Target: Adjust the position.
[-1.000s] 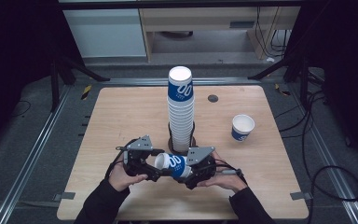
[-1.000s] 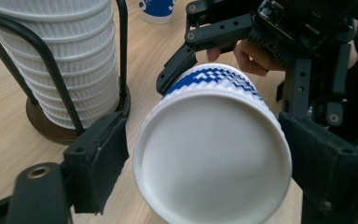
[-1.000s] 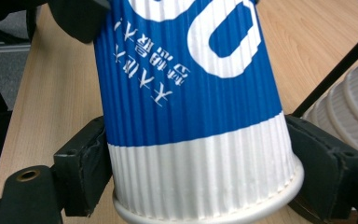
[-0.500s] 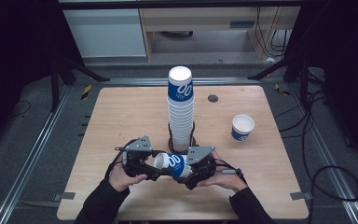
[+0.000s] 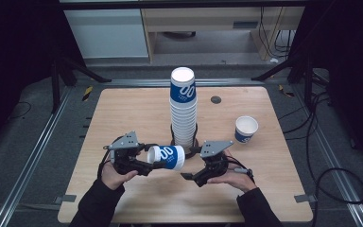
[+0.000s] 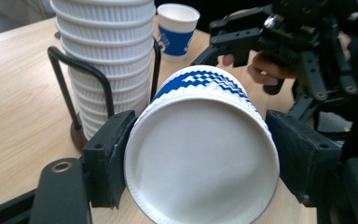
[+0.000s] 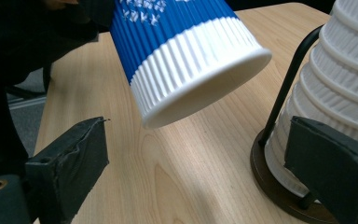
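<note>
The left gripper [image 5: 144, 163] fingers clamp the blue cup [image 5: 167, 157] on its side, at six o'clock of the cup stack [image 5: 183, 111]. The right gripper [image 5: 189, 176] fingers have just been opening, empty. Handover looks done; next, stand it on the counter [image 5: 123, 113].

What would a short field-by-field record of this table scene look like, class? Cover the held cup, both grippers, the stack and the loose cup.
held cup: on its side, blue and white, above the table
left gripper: shut on the cup's base end
right gripper: jaws just opened, apart from the cup's rim, nothing between them
cup stack: upright in a black wire holder, mid-table
loose cup: upright, to the stack's right
</note>
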The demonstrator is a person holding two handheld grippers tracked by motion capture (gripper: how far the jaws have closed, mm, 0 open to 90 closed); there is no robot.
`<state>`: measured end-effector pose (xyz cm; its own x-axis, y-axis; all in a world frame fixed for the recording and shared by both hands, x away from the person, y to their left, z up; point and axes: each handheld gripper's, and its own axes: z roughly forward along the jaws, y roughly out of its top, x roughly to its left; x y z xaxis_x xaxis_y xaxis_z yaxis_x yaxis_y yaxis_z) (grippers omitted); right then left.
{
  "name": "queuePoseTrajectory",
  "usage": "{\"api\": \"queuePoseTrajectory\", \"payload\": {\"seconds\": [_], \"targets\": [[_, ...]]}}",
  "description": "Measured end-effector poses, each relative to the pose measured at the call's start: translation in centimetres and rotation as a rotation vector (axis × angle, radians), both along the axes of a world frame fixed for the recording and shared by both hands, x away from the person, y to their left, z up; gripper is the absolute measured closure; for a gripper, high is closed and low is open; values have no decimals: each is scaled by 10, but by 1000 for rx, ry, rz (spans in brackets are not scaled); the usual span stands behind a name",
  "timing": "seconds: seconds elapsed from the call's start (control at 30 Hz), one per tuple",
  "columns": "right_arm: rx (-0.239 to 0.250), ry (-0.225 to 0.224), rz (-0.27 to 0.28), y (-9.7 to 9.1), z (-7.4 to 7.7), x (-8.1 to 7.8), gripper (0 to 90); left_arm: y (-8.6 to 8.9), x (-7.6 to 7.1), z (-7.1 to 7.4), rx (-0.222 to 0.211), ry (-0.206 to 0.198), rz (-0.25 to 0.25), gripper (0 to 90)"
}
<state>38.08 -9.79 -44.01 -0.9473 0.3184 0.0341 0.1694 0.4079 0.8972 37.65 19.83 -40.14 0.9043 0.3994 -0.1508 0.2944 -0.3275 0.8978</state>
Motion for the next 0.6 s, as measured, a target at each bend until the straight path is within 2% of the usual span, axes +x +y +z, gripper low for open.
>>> {"api": "queuePoseTrajectory", "payload": {"seconds": [0.17,0.3,0.6], "targets": [[40,25,12,-2,0,1,64,-4,-4,1,-14,-20,-18,266],[79,47,37,-2,0,1,64,-10,-8,2,-29,-24,-54,266],[98,73,113,3,-1,-2,62,-22,-16,2,-23,-28,-124,266]]}}
